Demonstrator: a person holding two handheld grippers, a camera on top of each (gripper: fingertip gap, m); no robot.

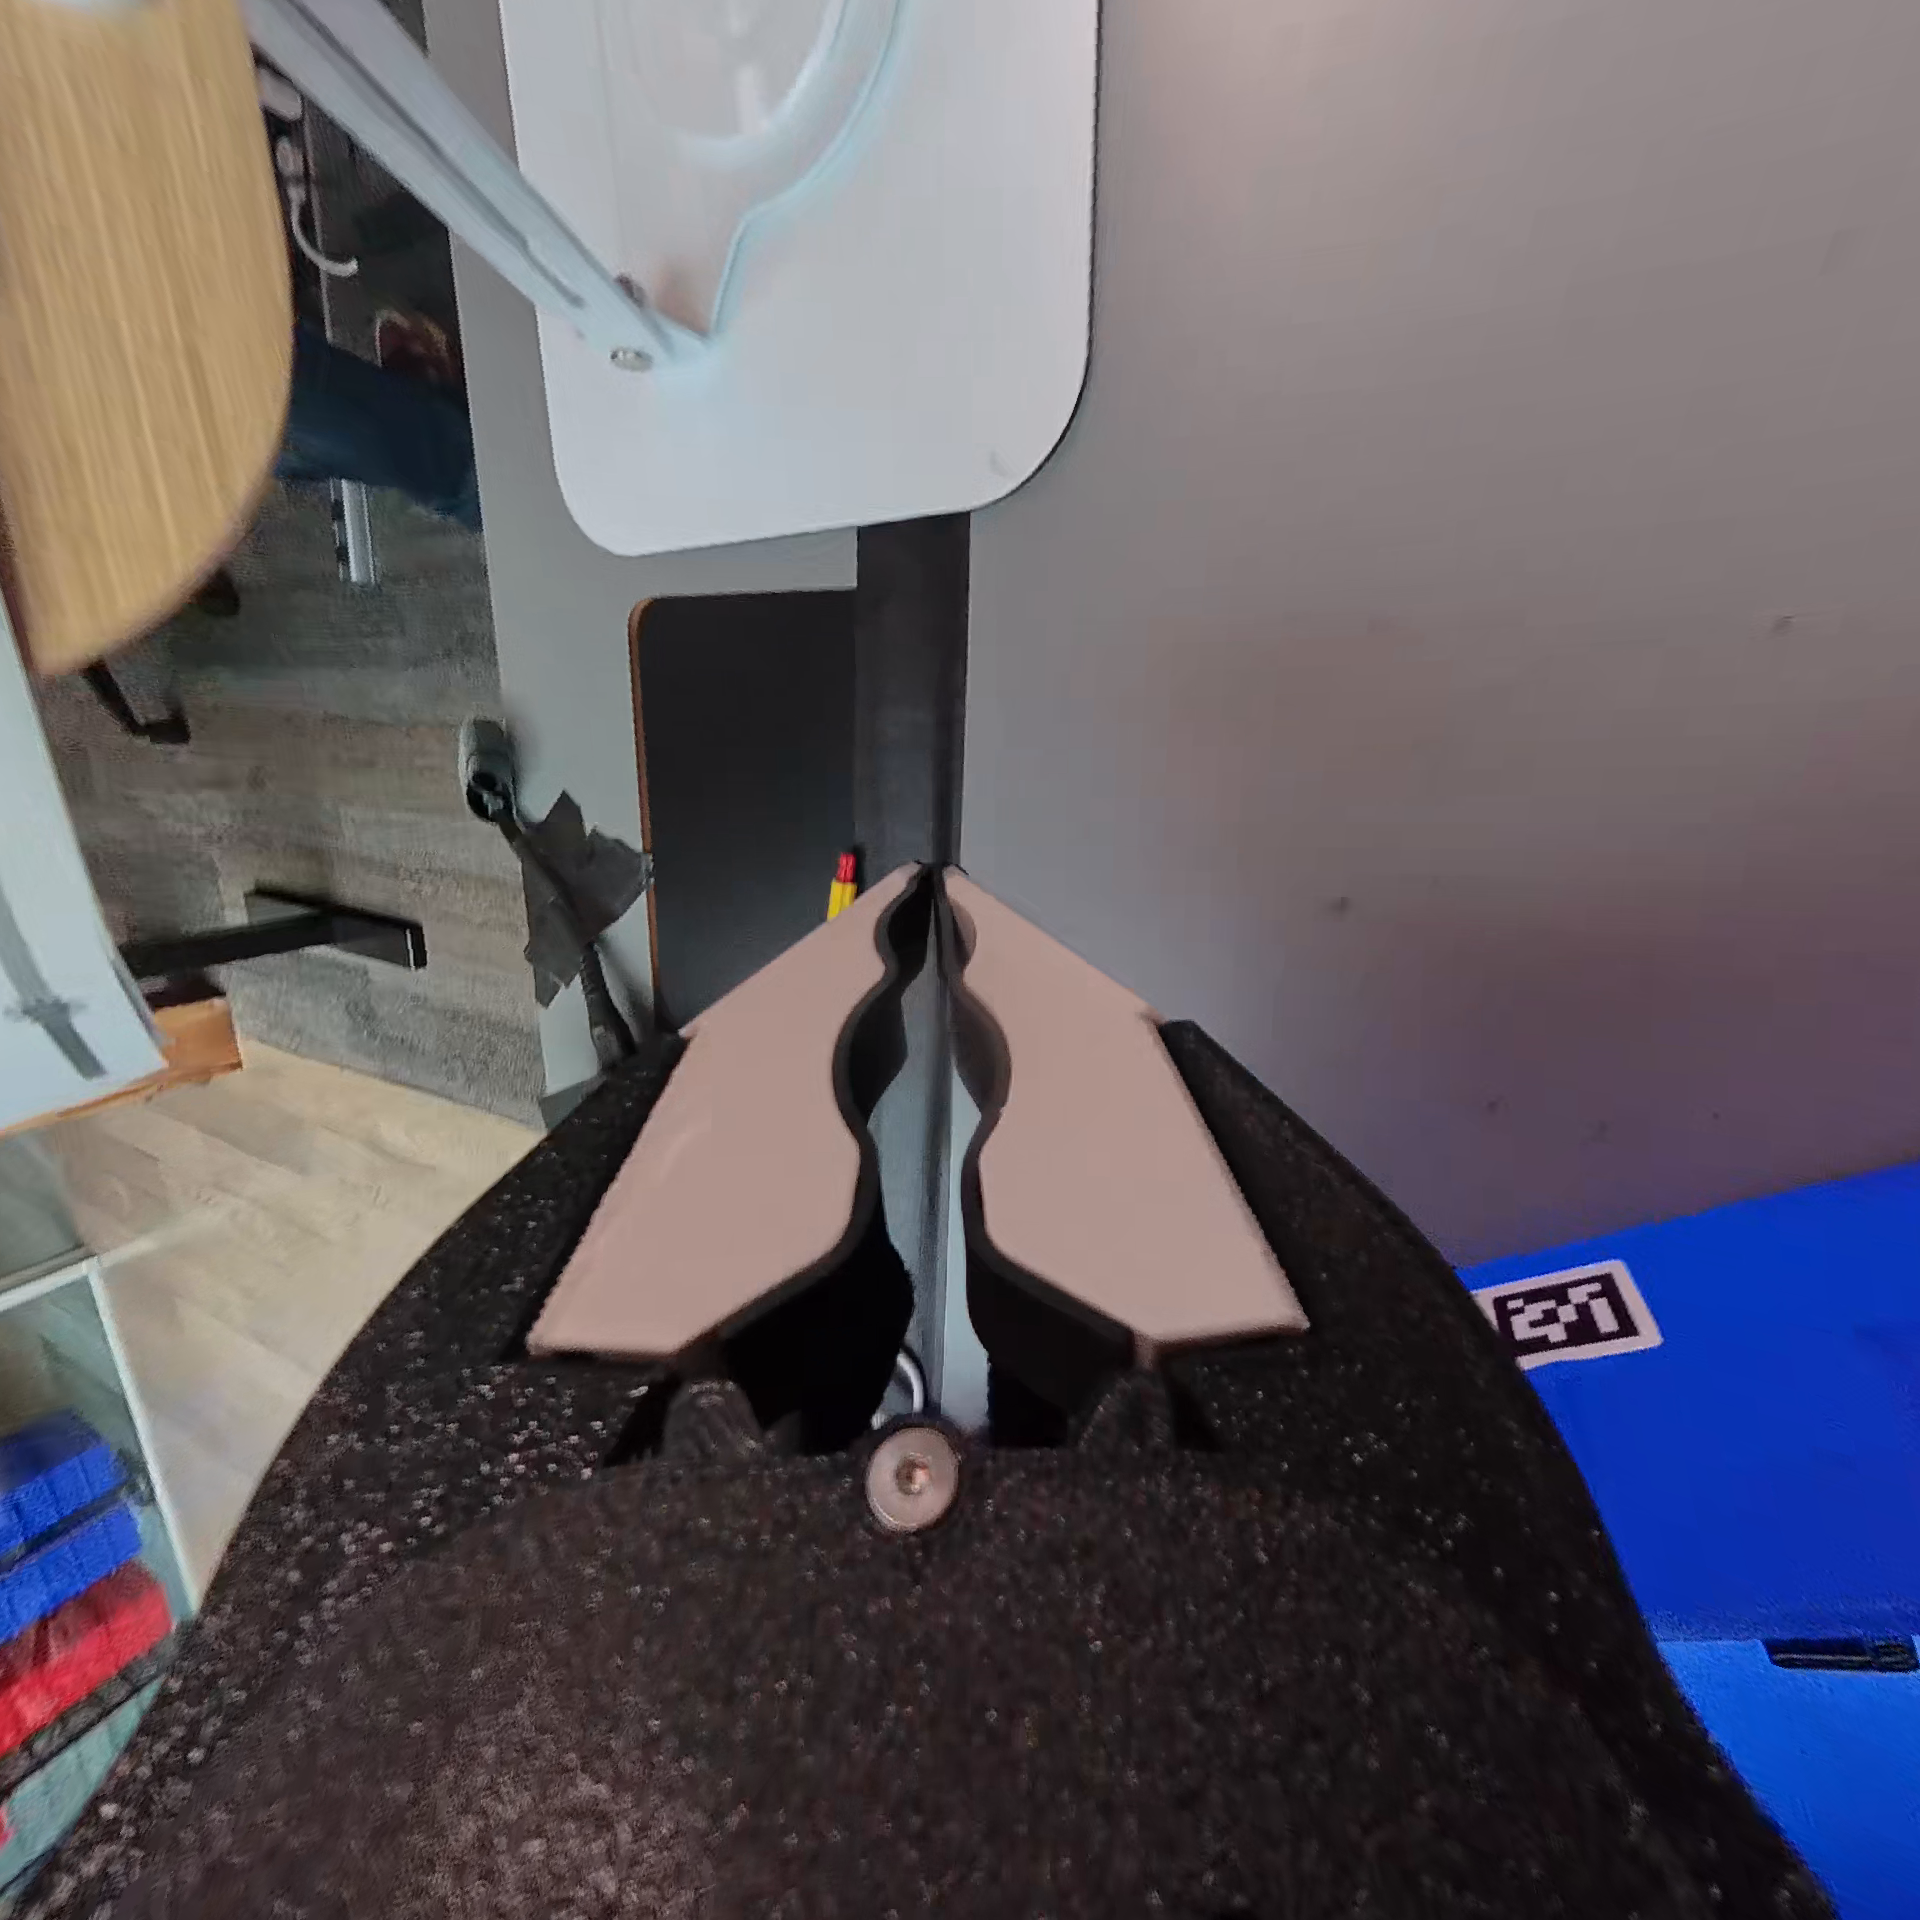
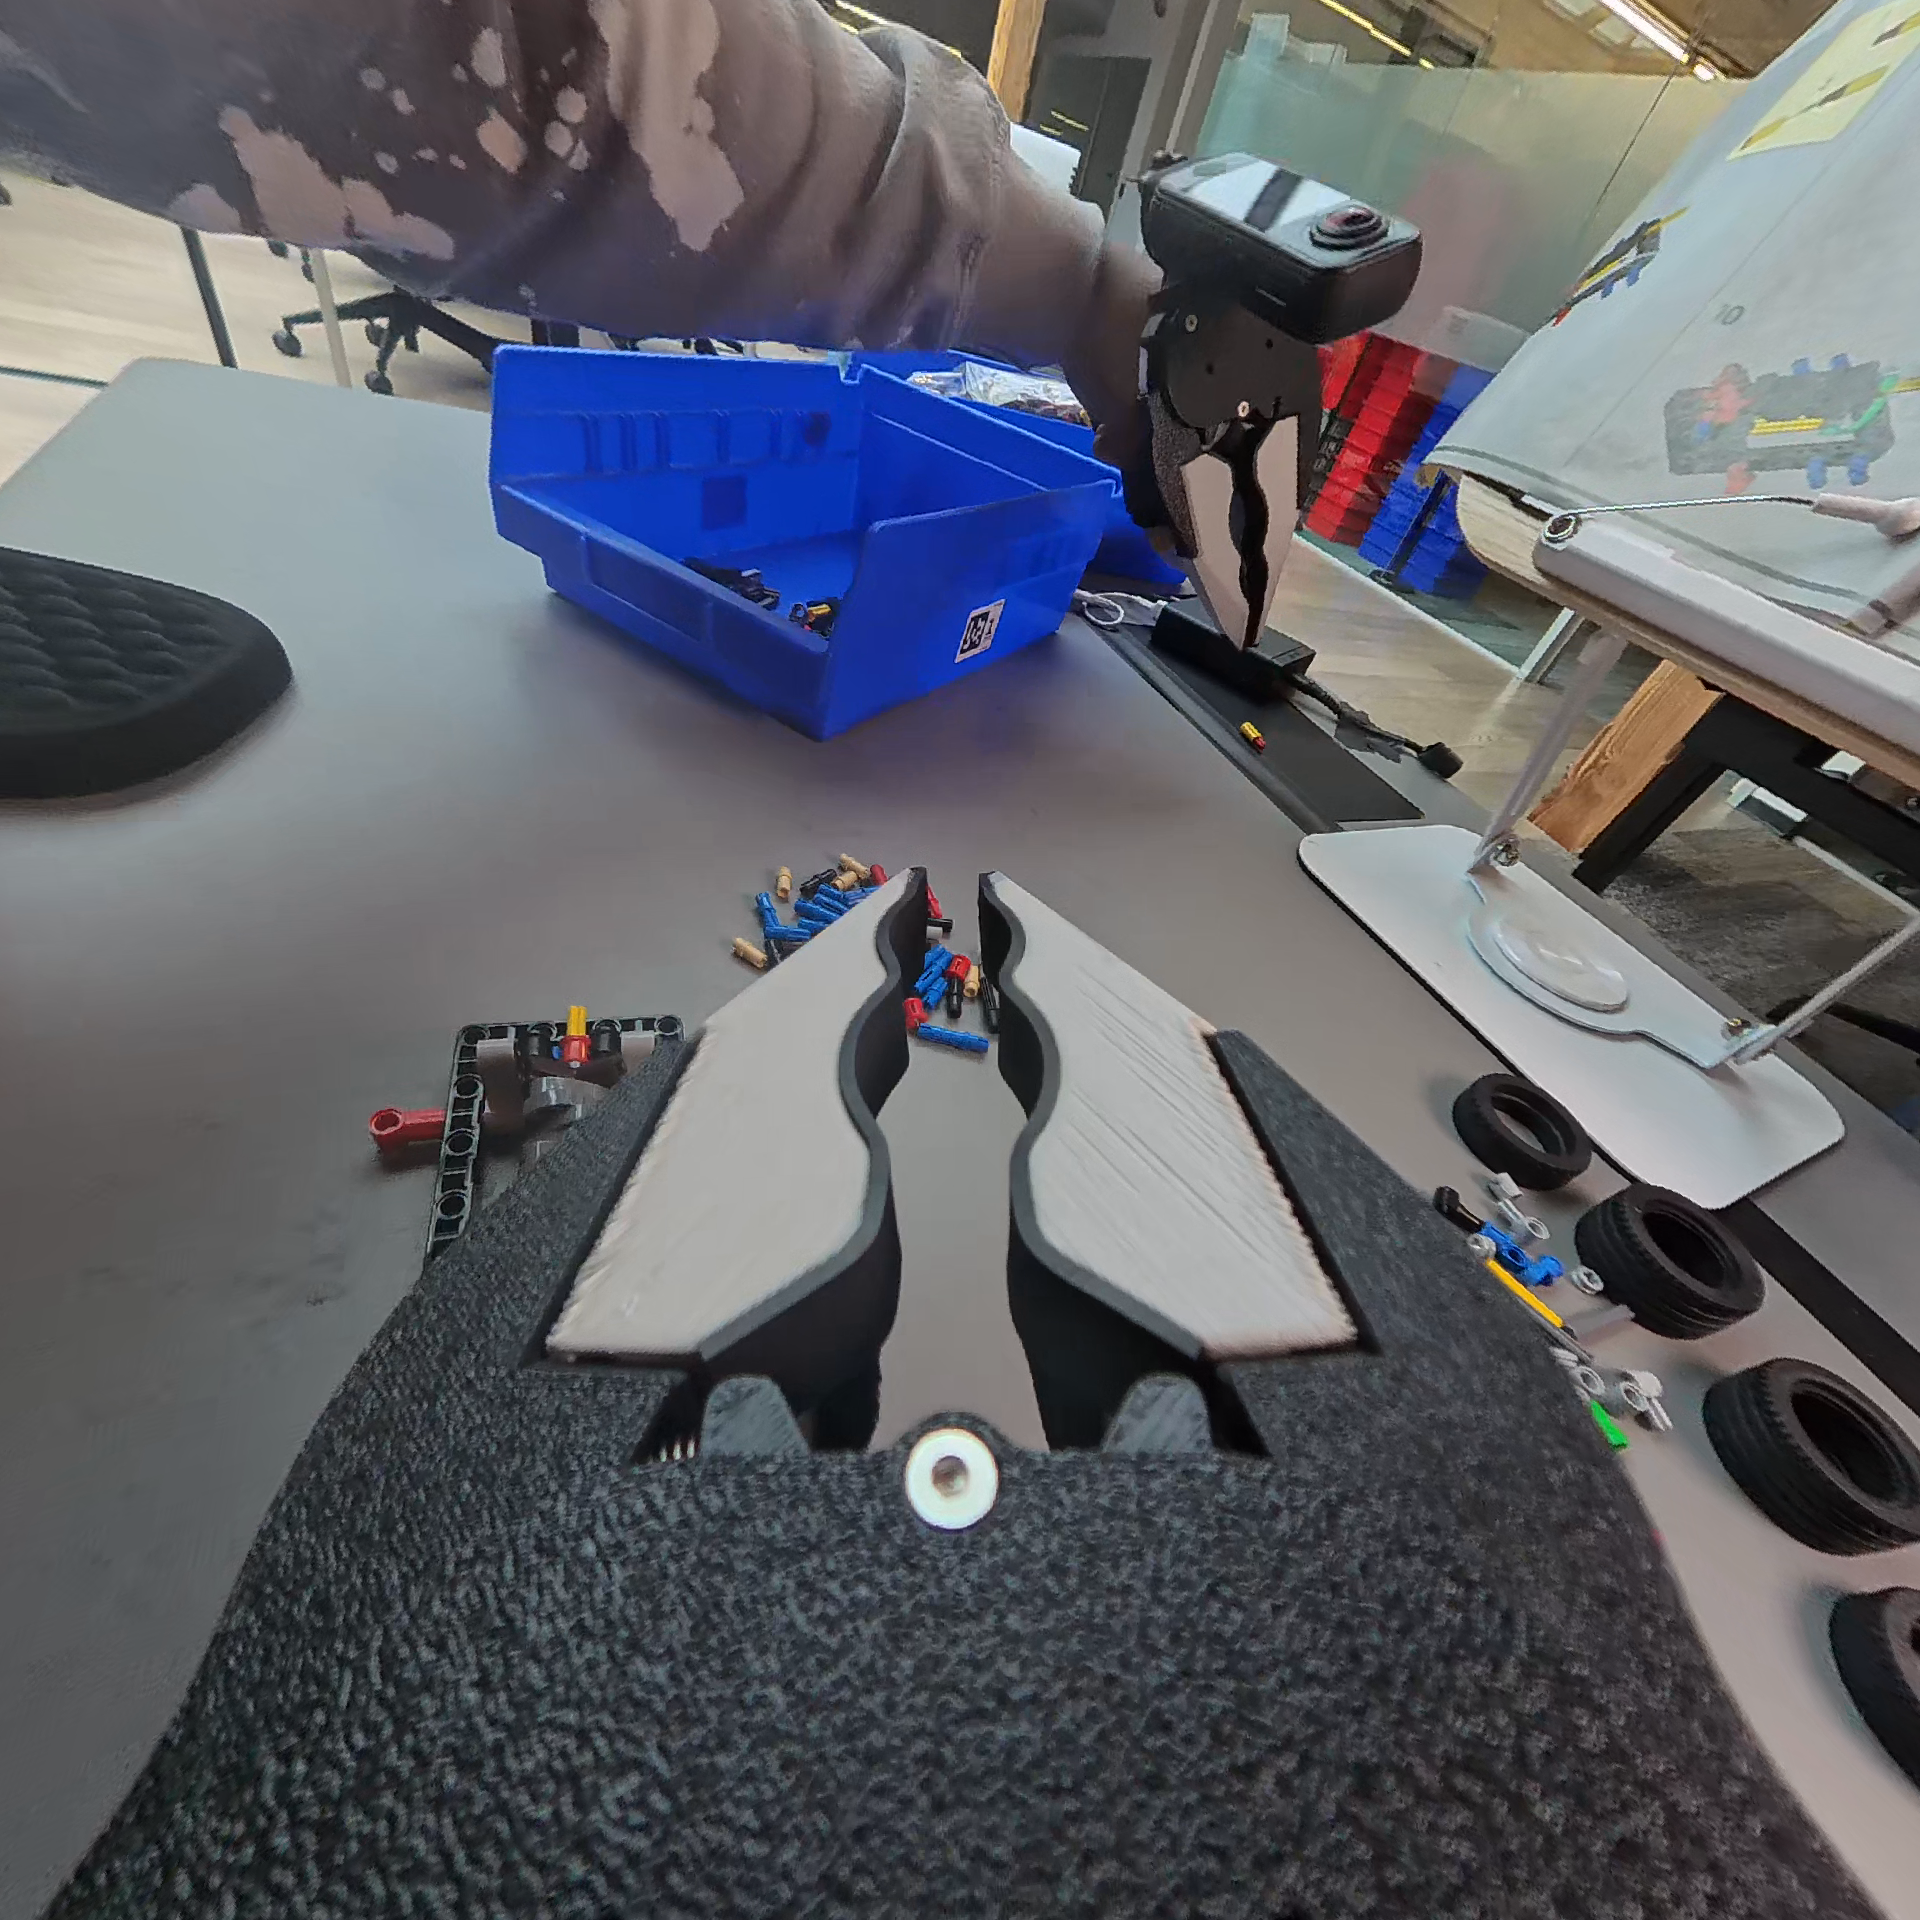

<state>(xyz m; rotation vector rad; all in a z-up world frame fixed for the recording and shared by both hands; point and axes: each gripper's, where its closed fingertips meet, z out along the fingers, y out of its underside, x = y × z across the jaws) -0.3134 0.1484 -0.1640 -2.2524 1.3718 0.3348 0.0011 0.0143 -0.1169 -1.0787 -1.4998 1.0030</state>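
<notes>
1. Left of centre on the grey table (image 2: 416, 831), a partly built black beam frame (image 2: 488, 1091) lies flat. It carries a red connector and a yellow pin; nothing grips it.
2. Behind it stands an open blue bin (image 2: 644, 499) with a few small parts inside.
3. At centre, a loose pile of blue, red, tan and black pins (image 2: 821, 914) lies unsorted.
4. The right gripper (image 2: 951, 883) hovers low over this pile, angled forward and down. Its jaws stand apart and empty, with pins visible in the gap.
5. The left gripper (image 2: 1242, 613), on a sleeved arm (image 2: 623, 156), points steeply down at the table's far edge, right of the bin. Its tips meet; no part shows between them.
6. At right, four black tyres (image 2: 1668, 1257) lie unmounted near a white stand base (image 2: 1662, 1091).
</notes>
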